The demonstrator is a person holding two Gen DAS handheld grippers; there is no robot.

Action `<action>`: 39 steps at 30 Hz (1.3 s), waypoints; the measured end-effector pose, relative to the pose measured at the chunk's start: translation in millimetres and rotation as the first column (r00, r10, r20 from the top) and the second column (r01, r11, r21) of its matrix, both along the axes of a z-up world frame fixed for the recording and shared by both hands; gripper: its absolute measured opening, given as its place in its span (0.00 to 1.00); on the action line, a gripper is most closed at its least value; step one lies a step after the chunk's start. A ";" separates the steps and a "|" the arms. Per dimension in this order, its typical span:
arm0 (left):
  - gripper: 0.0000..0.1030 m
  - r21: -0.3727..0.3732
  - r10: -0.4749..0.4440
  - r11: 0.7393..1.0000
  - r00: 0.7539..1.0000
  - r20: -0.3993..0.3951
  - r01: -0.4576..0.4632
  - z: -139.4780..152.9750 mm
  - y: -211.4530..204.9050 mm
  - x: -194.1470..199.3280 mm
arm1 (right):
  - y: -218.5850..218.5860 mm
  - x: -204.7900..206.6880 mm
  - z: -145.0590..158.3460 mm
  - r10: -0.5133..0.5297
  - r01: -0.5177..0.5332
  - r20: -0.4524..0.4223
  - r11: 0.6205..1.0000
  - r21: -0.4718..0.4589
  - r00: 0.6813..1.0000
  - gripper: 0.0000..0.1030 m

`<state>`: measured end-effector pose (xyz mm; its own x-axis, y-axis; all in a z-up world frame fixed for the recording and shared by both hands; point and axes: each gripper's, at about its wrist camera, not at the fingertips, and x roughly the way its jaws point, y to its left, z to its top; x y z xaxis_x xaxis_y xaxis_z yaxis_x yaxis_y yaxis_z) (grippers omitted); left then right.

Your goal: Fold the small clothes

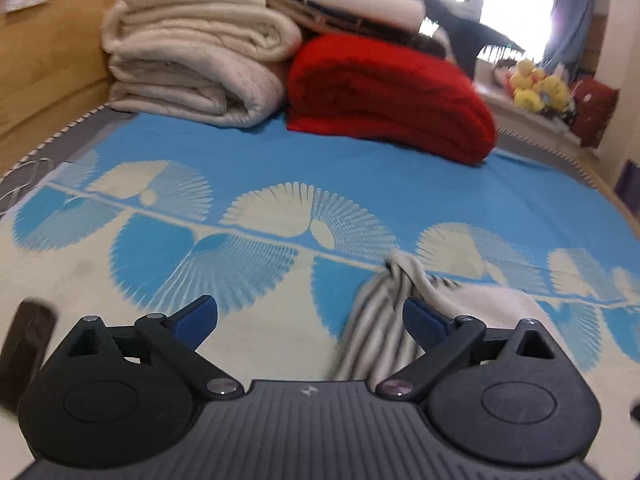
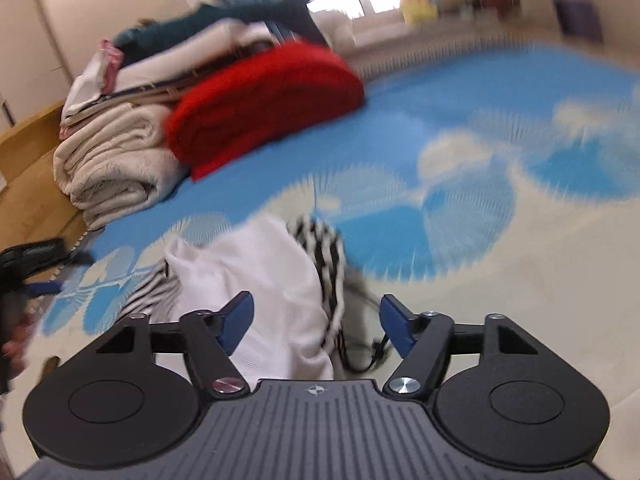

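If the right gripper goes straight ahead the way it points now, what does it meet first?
Most likely the crumpled white and striped garment, lying just ahead of the open right gripper on the blue patterned bedspread. Blur makes depth uncertain.

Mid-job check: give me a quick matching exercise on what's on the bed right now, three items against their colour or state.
Column 1:
1. folded blanket
2. stacked quilts
3. small garment

Column 2:
A. crumpled, white with black stripes
B. red
C. cream, piled by the wooden headboard

Pairs: 1-B, 2-C, 3-A
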<state>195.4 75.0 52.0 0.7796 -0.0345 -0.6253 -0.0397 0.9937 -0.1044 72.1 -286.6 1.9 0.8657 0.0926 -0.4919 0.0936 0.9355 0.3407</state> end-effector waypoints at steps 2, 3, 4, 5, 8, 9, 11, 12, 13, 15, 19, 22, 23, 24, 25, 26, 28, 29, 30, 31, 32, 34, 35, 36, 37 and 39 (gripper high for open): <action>0.99 0.001 -0.002 1.000 0.999 0.036 0.001 5.7 -3.5 -60.2 | 17.7 -18.7 18.4 -0.007 0.008 0.004 0.994 -0.113 1.000 0.80; 0.99 0.006 -0.001 1.000 0.999 0.042 0.000 5.2 -6.3 -88.3 | 28.4 -30.3 24.8 -0.017 0.019 0.011 0.985 -0.173 1.000 0.86; 0.99 0.017 -0.001 1.000 0.999 0.034 0.000 1.2 -10.5 -115.4 | 38.9 -43.2 29.0 -0.025 0.030 0.025 0.974 -0.223 0.999 0.91; 0.99 0.032 0.000 0.999 1.000 0.016 -0.001 -5.5 -16.8 -140.1 | 48.0 -56.2 29.6 -0.038 0.045 0.033 0.965 -0.259 0.999 0.93; 0.99 0.069 -0.064 0.995 0.998 -0.024 0.066 -31.8 -35.1 -196.0 | 66.1 -96.2 17.3 -0.073 0.075 0.015 0.962 -0.263 0.997 0.99; 0.99 0.081 -0.092 0.992 0.995 -0.026 0.094 -41.5 -40.5 -207.8 | 69.7 -108.5 9.2 -0.083 0.080 0.000 0.965 -0.250 0.997 0.99; 0.99 0.107 -0.154 0.982 0.988 -0.033 0.157 -62.2 -50.9 -220.8 | 72.6 -130.4 -9.3 -0.106 0.096 -0.029 0.965 -0.242 0.994 0.99; 0.99 0.120 -0.181 0.975 0.983 -0.039 0.184 -71.7 -55.7 -221.8 | 75.2 -139.0 -17.2 -0.118 0.105 -0.038 0.963 -0.247 0.992 0.99; 0.99 0.129 -0.195 0.972 0.980 -0.036 0.198 -81.0 -59.0 -221.2 | 77.9 -144.7 -24.2 -0.119 0.101 -0.056 0.960 -0.261 0.991 0.99; 0.99 0.132 -0.169 0.975 0.983 -0.065 0.176 -94.1 -63.9 -215.5 | 80.9 -144.8 -29.2 -0.091 0.067 -0.079 0.962 -0.265 0.993 0.99; 0.99 0.147 -0.171 0.973 0.984 -0.046 0.176 -99.3 -71.9 -207.6 | 84.8 -141.8 -30.7 -0.040 0.035 -0.012 0.962 -0.272 0.999 0.99; 0.99 0.172 -0.149 0.973 0.989 -0.023 0.151 -95.3 -73.5 -202.1 | 88.3 -132.4 -36.9 -0.013 0.004 -0.032 0.957 -0.290 0.999 0.99; 0.99 0.156 -0.144 0.977 0.989 -0.027 0.147 -94.4 -72.2 -199.9 | 90.8 -128.5 -38.5 -0.010 -0.002 -0.039 0.953 -0.302 0.999 0.99; 0.99 0.140 -0.140 0.980 0.990 -0.031 0.143 -92.7 -71.2 -198.9 | 92.8 -125.0 -39.9 -0.013 -0.002 -0.046 0.948 -0.318 0.999 0.99; 0.99 0.127 -0.135 0.982 0.990 -0.034 0.139 -92.0 -70.1 -197.1 | 94.3 -122.4 -40.5 -0.013 -0.004 -0.048 0.943 -0.333 0.999 0.99; 0.99 0.126 -0.130 0.983 0.991 -0.031 0.133 -91.2 -69.9 -195.9 | 96.0 -120.1 -41.5 -0.010 -0.007 -0.048 0.938 -0.348 0.999 0.99; 0.99 0.144 -0.124 0.982 0.992 -0.021 0.126 -89.6 -70.8 -195.9 | 98.7 -117.7 -43.5 -0.010 -0.009 -0.051 0.929 -0.370 0.999 0.99; 0.99 0.153 -0.124 0.980 0.992 -0.016 0.125 -89.0 -71.3 -196.1 | 98.9 -117.1 -44.4 -0.010 -0.011 -0.052 0.926 -0.377 0.999 0.99; 0.99 0.159 -0.125 0.979 0.992 -0.013 0.126 -88.5 -71.5 -196.4 | 99.5 -117.1 -45.1 -0.008 -0.013 -0.053 0.924 -0.382 0.999 0.99; 0.99 0.161 -0.127 0.979 0.992 -0.011 0.127 -87.9 -71.4 -197.0 | 99.5 -117.1 -45.6 -0.009 -0.013 -0.055 0.922 -0.387 0.998 0.99; 0.99 0.158 -0.130 0.979 0.991 -0.011 0.131 -88.0 -71.1 -196.8 | 98.9 -116.8 -46.0 -0.009 -0.013 -0.056 0.921 -0.390 0.998 0.99; 0.99 0.152 -0.133 0.979 0.991 -0.013 0.134 -87.8 -70.7 -196.8 | 97.0 -115.7 -46.5 -0.019 -0.005 -0.056 0.919 -0.394 0.998 0.99; 0.99 0.152 -0.133 0.979 0.991 -0.013 0.134 -87.9 -71.1 -197.1 | 95.8 -115.3 -46.5 -0.026 0.001 -0.057 0.919 -0.394 0.998 0.99; 0.99 0.153 -0.134 0.979 0.991 -0.011 0.134 -87.7 -71.6 -197.7 | 94.1 -114.9 -46.6 -0.030 0.005 -0.059 0.921 -0.390 0.998 0.99; 0.99 0.155 -0.135 0.979 0.991 -0.009 0.134 -87.8 -72.2 -198.3 | 92.6 -114.5 -46.4 -0.034 0.008 -0.060 0.924 -0.382 0.998 0.99; 0.99 0.162 -0.137 0.977 0.991 -0.006 0.136 -87.9 -73.0 -199.0 | 91.2 -114.3 -46.2 -0.039 0.013 -0.064 0.931 -0.365 0.997 0.99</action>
<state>-3.6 2.0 -36.0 0.7777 -0.0400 -0.6274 0.0980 0.9935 0.0582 -42.3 -195.4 -44.3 0.8282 -0.1262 -0.5461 0.1302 0.9910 -0.0315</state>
